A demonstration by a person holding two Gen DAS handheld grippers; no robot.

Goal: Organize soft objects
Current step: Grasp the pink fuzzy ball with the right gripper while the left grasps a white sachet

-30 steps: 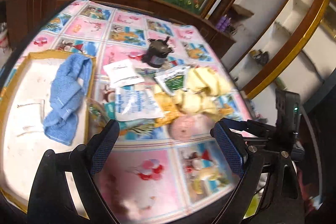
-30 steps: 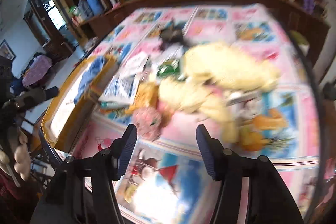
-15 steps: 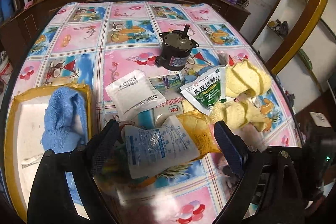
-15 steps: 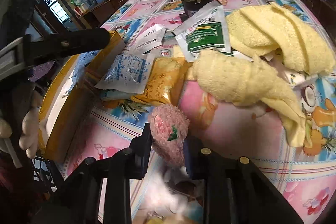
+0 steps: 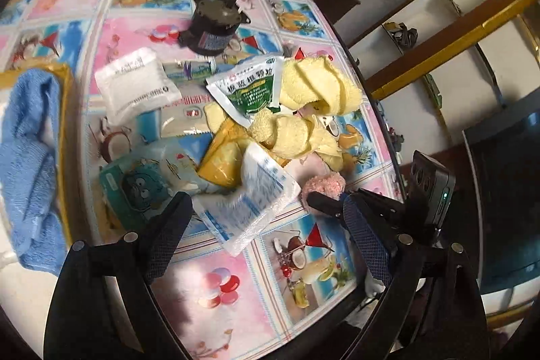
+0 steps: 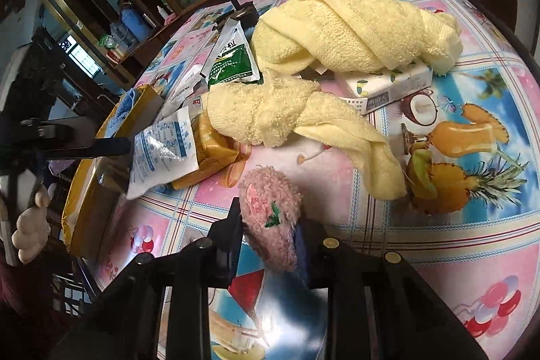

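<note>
My right gripper [image 6: 270,225] is shut on a pink fuzzy plush [image 6: 266,191], low over the patterned tablecloth [image 6: 438,242]. In the left wrist view the same plush [image 5: 324,184] shows at the right gripper's tips, right of the pile. My left gripper [image 5: 266,225] stands open above a white-and-blue sachet [image 5: 249,201], holding nothing. Two yellow towels [image 6: 354,29] [image 6: 270,113] lie twisted beyond the plush. A blue towel [image 5: 27,150] lies in the yellow-rimmed tray [image 5: 64,123] on the left.
Mixed into the pile are a green sachet [image 5: 253,90], a white sachet [image 5: 135,86], a yellow packet [image 5: 222,157], a cartoon tissue pack [image 5: 138,184] and a tissue box [image 6: 388,86]. A black motor [image 5: 212,26] stands behind. The table edge [image 5: 378,130] curves close on the right.
My right gripper closed on the pink plush and still grips it, now rolled slightly. My left gripper has tipped downward and come closer over the sachets.
</note>
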